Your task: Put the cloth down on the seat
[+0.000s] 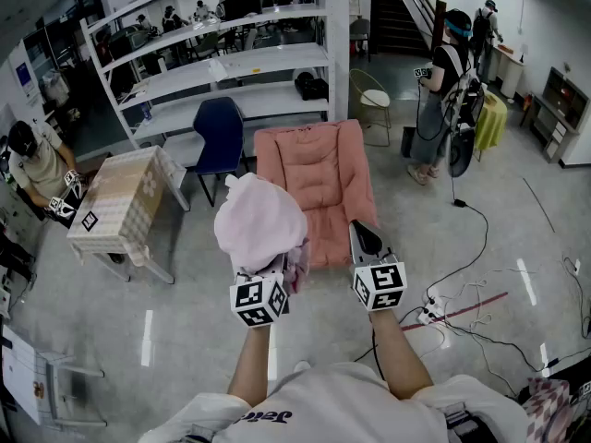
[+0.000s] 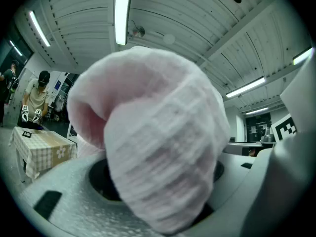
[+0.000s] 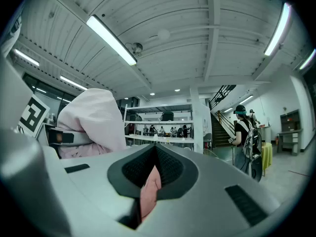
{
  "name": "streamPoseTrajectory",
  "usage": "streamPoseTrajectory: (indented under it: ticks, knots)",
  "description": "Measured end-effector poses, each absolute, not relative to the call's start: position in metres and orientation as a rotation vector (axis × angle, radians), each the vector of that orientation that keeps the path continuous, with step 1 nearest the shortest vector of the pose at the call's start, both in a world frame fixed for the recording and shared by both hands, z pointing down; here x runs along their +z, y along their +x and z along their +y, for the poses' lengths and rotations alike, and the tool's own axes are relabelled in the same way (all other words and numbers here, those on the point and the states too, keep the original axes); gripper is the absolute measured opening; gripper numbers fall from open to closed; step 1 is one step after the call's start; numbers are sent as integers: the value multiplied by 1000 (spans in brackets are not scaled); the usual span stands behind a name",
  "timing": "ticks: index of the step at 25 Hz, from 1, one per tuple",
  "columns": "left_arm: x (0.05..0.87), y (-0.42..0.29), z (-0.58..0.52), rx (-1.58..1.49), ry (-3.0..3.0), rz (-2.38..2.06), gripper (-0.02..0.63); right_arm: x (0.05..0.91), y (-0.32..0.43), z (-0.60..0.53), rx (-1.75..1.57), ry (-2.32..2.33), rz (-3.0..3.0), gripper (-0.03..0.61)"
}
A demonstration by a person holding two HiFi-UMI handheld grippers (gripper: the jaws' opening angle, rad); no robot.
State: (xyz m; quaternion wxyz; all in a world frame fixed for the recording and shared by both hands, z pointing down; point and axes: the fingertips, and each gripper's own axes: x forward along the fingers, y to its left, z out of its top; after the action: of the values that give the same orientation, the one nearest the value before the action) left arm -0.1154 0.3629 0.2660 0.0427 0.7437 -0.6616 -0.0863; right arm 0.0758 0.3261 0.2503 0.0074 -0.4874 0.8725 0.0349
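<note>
Cloth [image 2: 163, 157] is soft, ribbed, matt pink fabric; seat [image 1: 314, 183] padded, quilted.

A tall white shelving rack [image 1: 231, 63] is standing at the far side of the room. Just in front of the rack, a dark blue chair [image 1: 220, 135] is facing outward. Left of the rack, a small table [image 1: 118, 206] is wearing a checked cover, and a seated person [image 1: 35, 164] is leaning in beside it. Right of the rack, a round-backed wire chair [image 1: 372, 100] is sitting near a standing person [image 1: 441, 95] who is wearing a blue-green cap. Farther right of the rack, black cables [image 1: 480, 275] are trailing across the floor, some of them running to a white power strip [image 1: 430, 314].
</note>
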Motion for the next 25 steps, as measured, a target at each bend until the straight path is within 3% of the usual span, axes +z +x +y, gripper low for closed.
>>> streamPoseTrajectory:
  ticks: [25]
  knots:
    - [310,-177,344,-310,2259,-1868,307,301,5,329,-25,-1632,2779,12]
